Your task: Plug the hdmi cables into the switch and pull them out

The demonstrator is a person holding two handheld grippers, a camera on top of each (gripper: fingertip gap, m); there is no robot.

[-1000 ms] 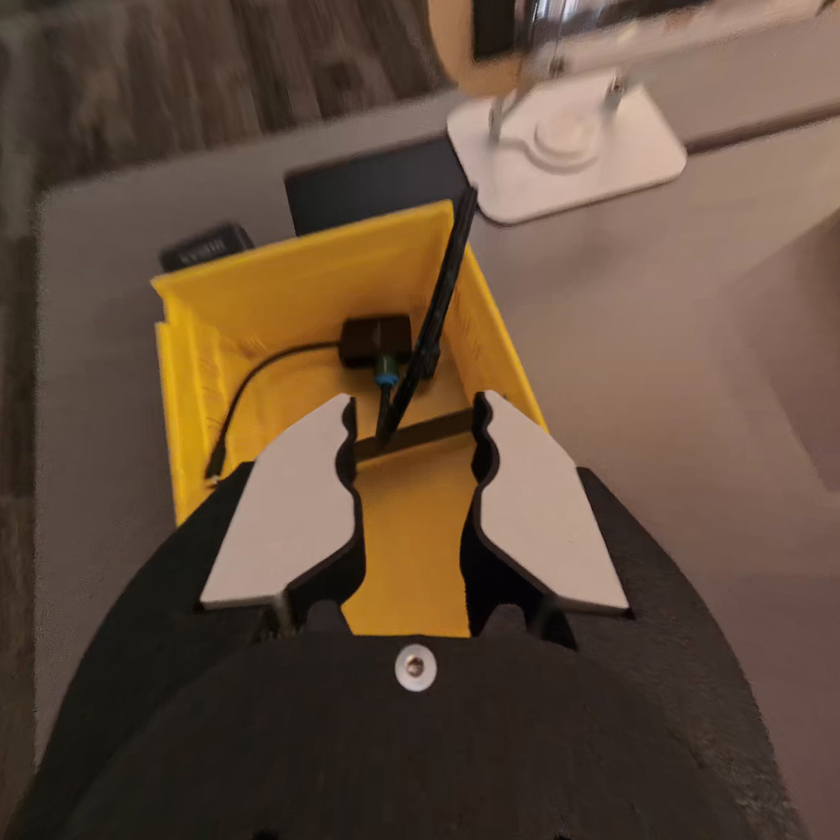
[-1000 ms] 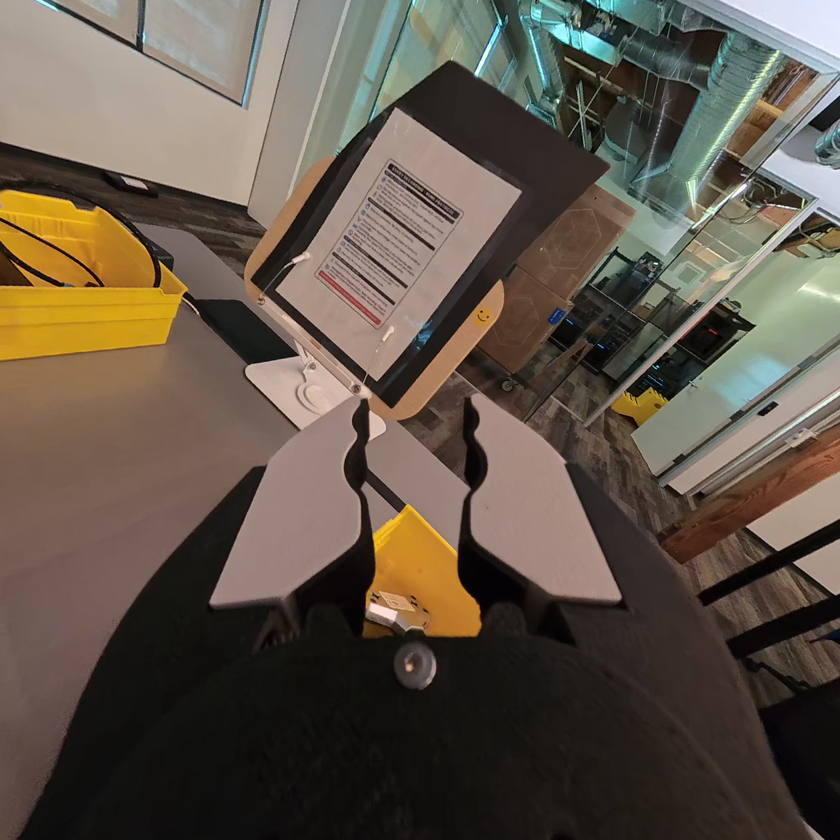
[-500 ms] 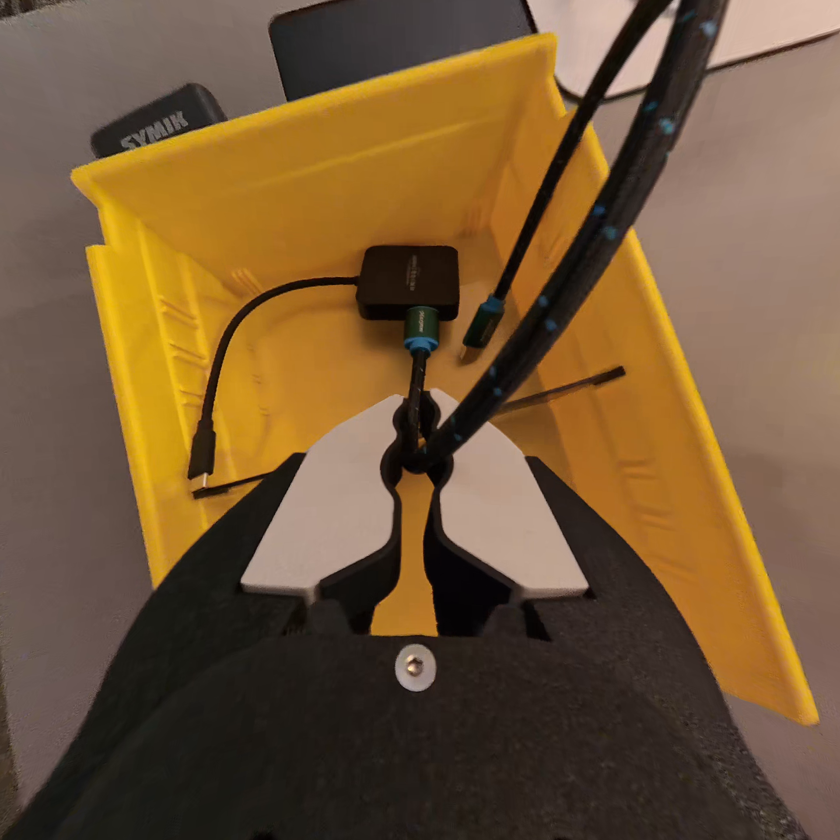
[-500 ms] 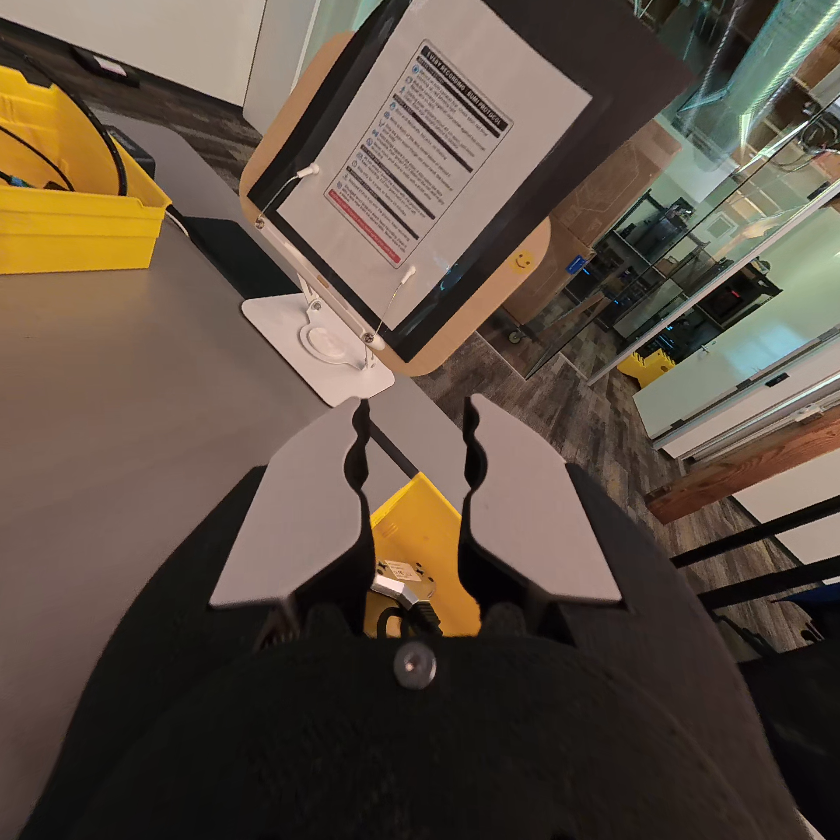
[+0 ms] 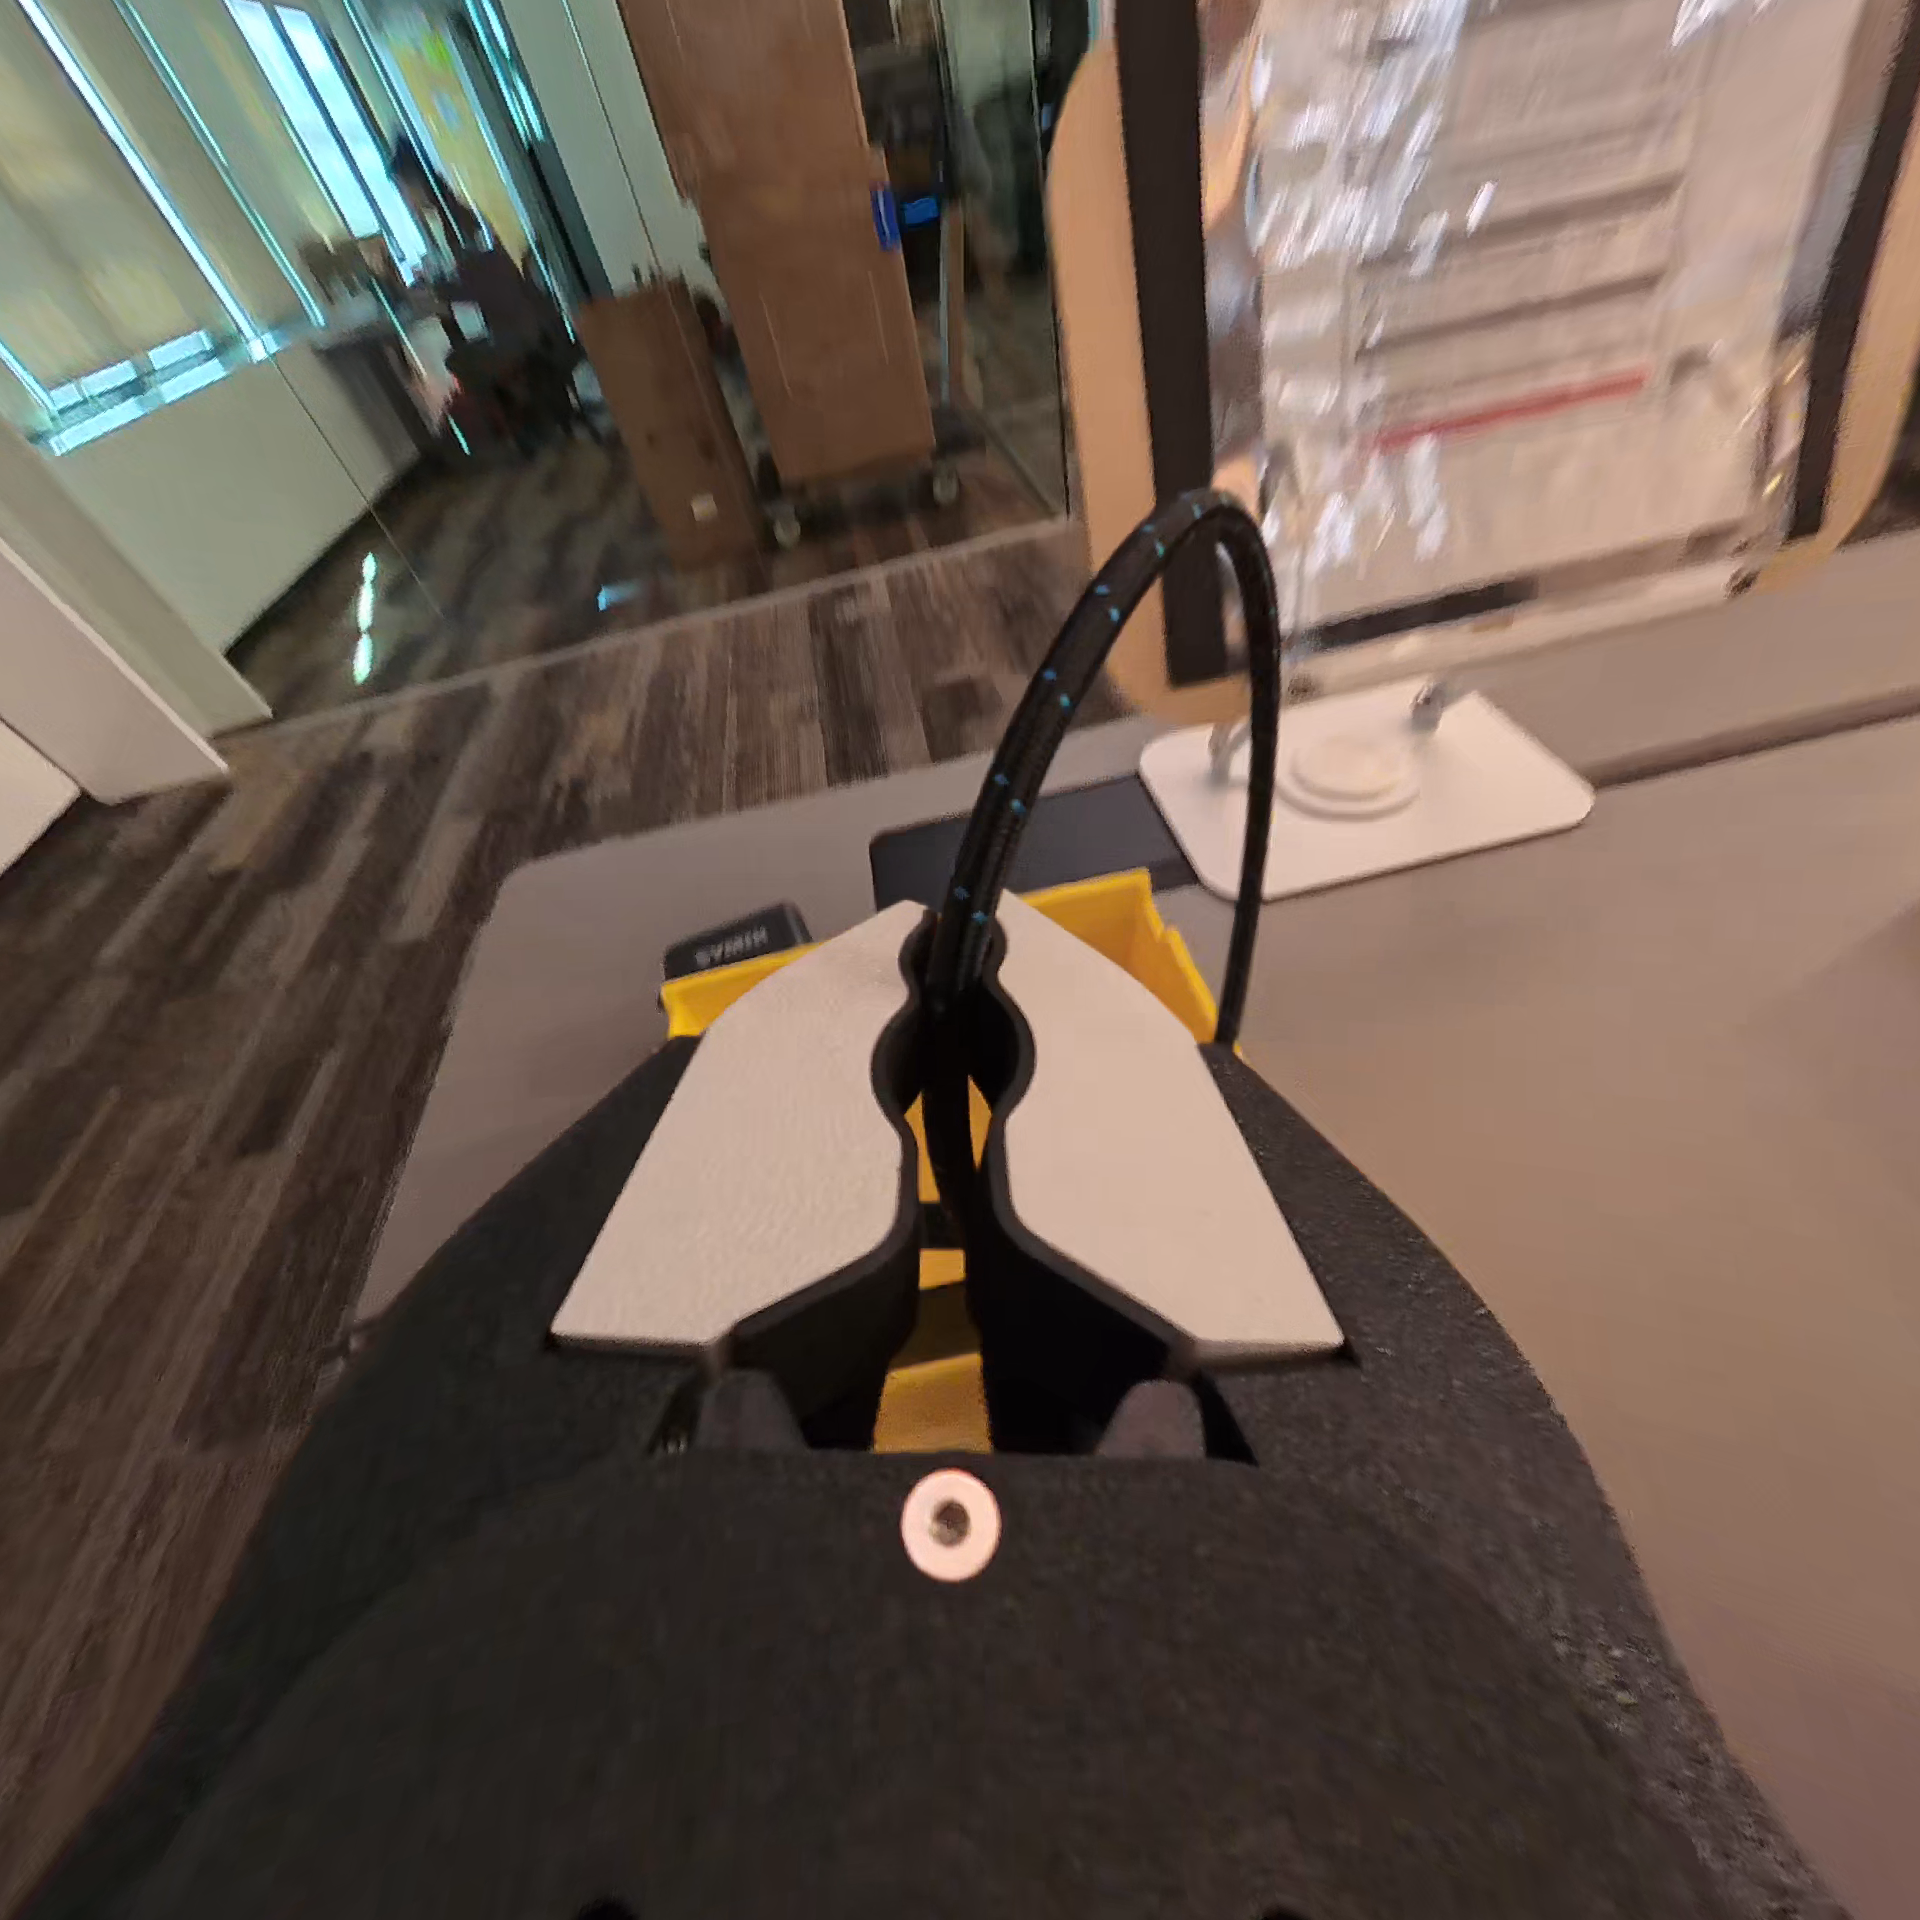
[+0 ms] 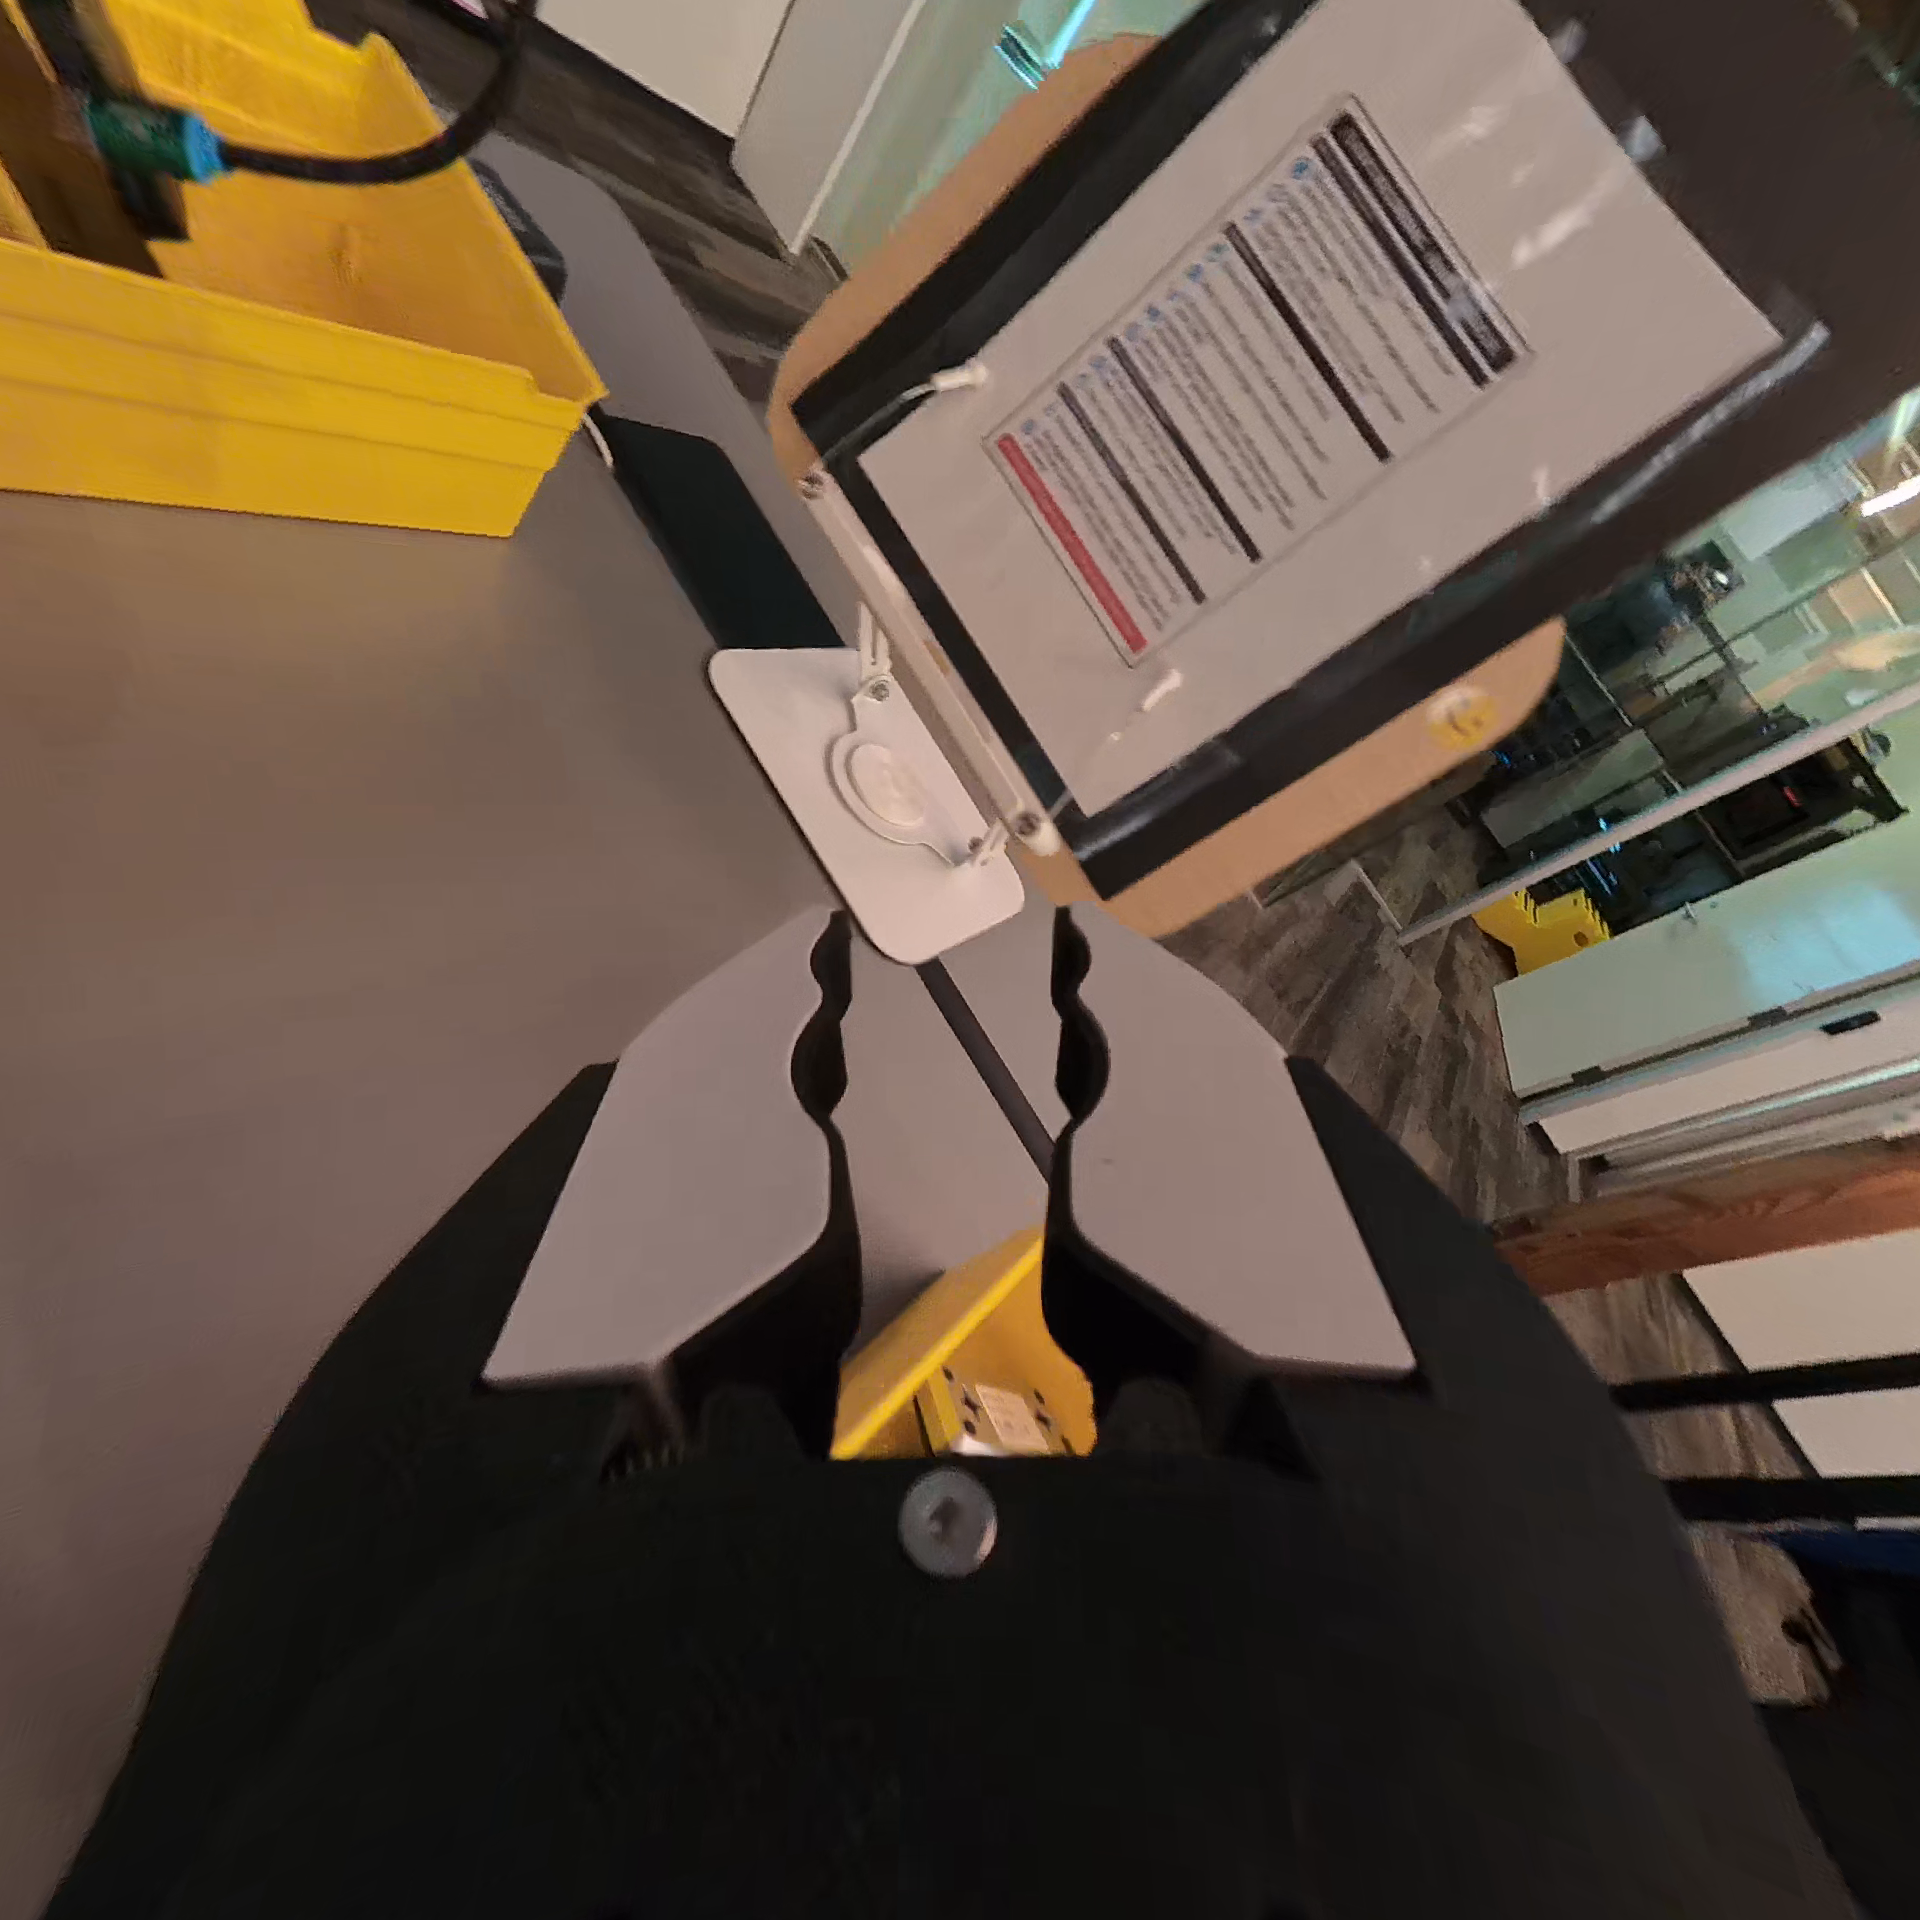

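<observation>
My left gripper (image 5: 956,935) is shut on a black braided HDMI cable (image 5: 1049,686) with blue flecks. The cable arches up from the fingertips and drops behind the right rim of a yellow bin (image 5: 1127,920), which my fingers mostly hide. The switch is hidden in this view. In the right wrist view the same bin (image 6: 270,416) sits far left, and a blue-collared HDMI plug (image 6: 145,130) over it meets a dark block at the frame edge; I cannot tell if that is the switch. My right gripper (image 6: 945,935) is open and empty above the grey table (image 6: 364,779).
A framed sign on a white stand base (image 5: 1361,790) stands at the table's back edge (image 6: 883,790). A dark pad (image 5: 1039,842) and a small black box (image 5: 743,935) lie behind the bin. A second yellow bin (image 6: 956,1309) holding a silver part lies under my right gripper. Left tips to right tips: about 40 cm.
My left gripper closed on the cable inside the bin, then rose and tilted up, carrying the cable with it. My right gripper stayed open and swung lower toward the stand.
</observation>
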